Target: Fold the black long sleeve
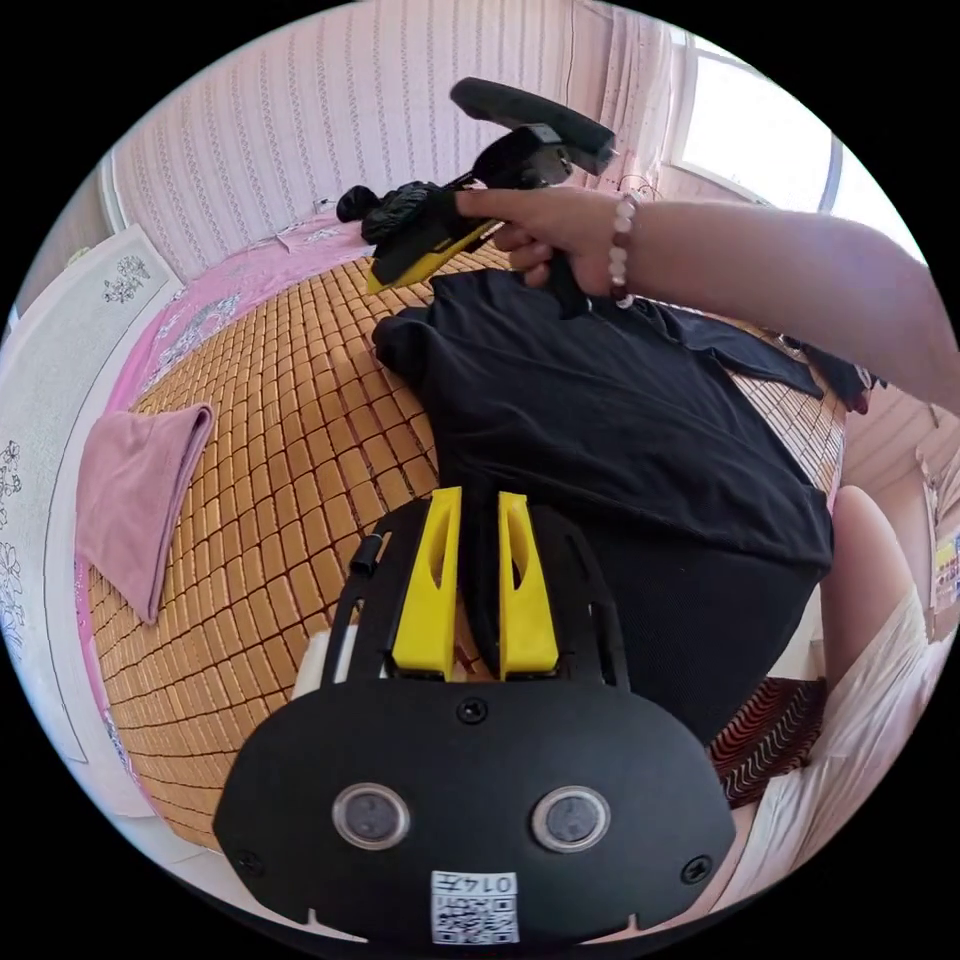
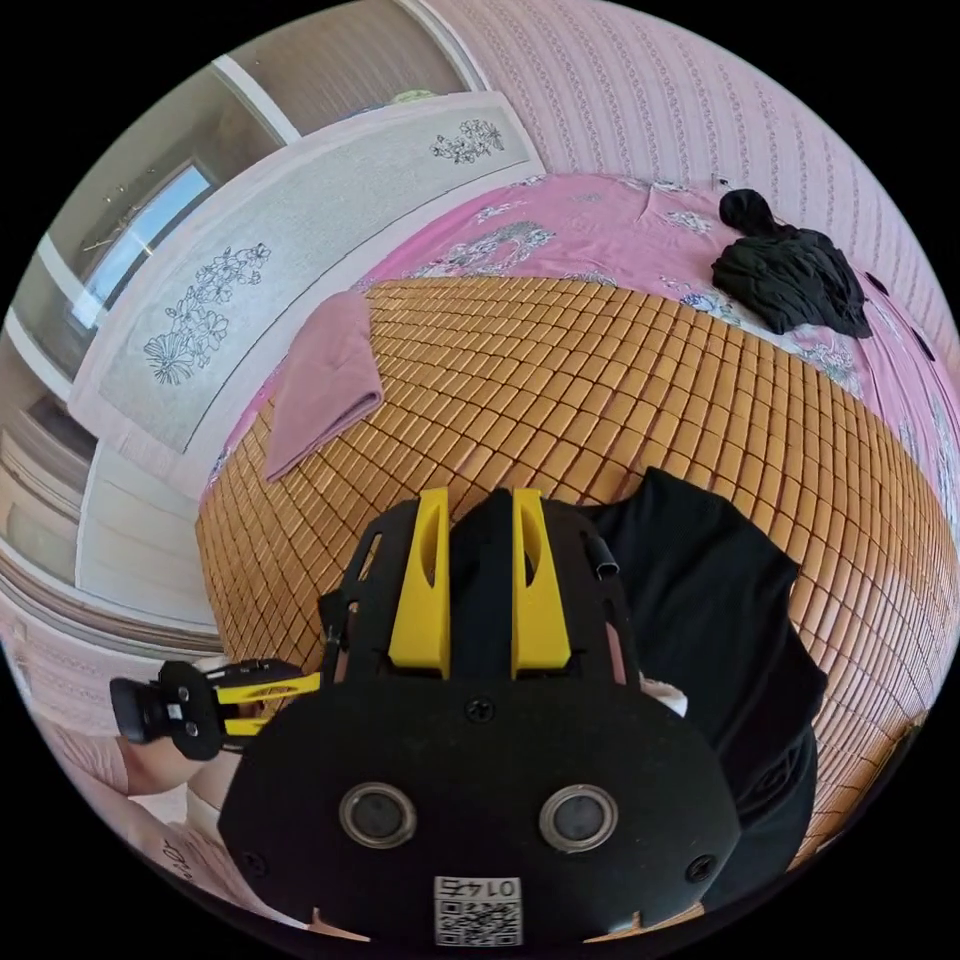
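Black knit fabric everywhere here: the black long sleeve shirt (image 1: 620,420) lies spread over the woven amber bamboo mat (image 1: 280,450) on the bed, and we've got both tools on it. In the left gripper view, our left gripper (image 1: 478,575) has its yellow jaws nearly together with a band of the black cloth between them, at the shirt's near edge where it hangs off the mat, so we'd call that a pinch on the hem. In the right gripper view, the right gripper (image 2: 478,580) looks the same, jaws close with black cloth running up between them. From the left gripper view that tool sits at the far end of the shirt, held by a hand wearing a bead bracelet (image 1: 560,235). Holding opposite ends like this makes sense, we think, for pulling the shirt flat or carrying one end over for a fold.

What we can't sort out: black on black hides the seams, so which part each tool has is a guess. One sleeve trails off toward the far side and gets cut by the arm. A folded pink towel (image 1: 140,500) and a crumpled black garment (image 2: 790,270) sit well apart.
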Available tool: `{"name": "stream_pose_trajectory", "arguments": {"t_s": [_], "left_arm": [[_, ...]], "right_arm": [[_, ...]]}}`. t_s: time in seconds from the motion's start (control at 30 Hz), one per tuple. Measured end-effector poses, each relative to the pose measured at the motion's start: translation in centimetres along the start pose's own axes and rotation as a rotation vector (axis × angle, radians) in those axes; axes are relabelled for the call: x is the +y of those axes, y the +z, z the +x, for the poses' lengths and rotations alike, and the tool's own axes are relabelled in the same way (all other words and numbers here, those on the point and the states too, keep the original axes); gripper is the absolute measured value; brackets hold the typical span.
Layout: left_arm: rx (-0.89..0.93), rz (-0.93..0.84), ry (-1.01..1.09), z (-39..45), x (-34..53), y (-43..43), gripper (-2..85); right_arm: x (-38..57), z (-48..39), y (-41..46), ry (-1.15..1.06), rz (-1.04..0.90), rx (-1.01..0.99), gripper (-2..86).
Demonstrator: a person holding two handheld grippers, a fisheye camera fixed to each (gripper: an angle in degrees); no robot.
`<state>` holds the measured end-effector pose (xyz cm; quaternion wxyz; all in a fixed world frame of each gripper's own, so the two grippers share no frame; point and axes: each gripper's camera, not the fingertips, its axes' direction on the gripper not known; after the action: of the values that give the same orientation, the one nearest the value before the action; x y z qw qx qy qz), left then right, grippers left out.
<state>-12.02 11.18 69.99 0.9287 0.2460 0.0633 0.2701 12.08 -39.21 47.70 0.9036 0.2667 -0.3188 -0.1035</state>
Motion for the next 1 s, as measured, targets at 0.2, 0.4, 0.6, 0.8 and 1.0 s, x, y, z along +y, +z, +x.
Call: {"name": "stream_pose_trajectory", "arguments": {"t_s": [0.2, 0.4, 0.6, 0.8, 1.0], "left_arm": [[-0.027, 0.016, -0.044, -0.2, -0.8, 0.3, -0.6], [0.013, 0.037, -0.170, -2.9, -0.5, 0.8, -0.1], [0.023, 0.046, -0.210, -4.1, -0.8, -0.9, 6.8], [0.194, 0.106, 0.048, 5.1, -1.0, -3.9, 6.5], [0.433, 0.022, 0.248, 16.6, -2.3, -1.9, 7.2]], "right_arm": [[-3.0, -1.5, -0.6, -0.046, -0.101, 0.054, 0.3], [-4.6, -0.8, -4.8, 0.011, -0.047, -0.028, 0.4], [0.9, -1.3, -14.7, -0.012, 0.066, -0.014, 4.0], [18.7, -3.2, -23.6, -0.043, -0.132, 0.161, 5.3], [29.9, -5.5, -28.5, 0.160, -0.213, 0.165, 5.0]]}}
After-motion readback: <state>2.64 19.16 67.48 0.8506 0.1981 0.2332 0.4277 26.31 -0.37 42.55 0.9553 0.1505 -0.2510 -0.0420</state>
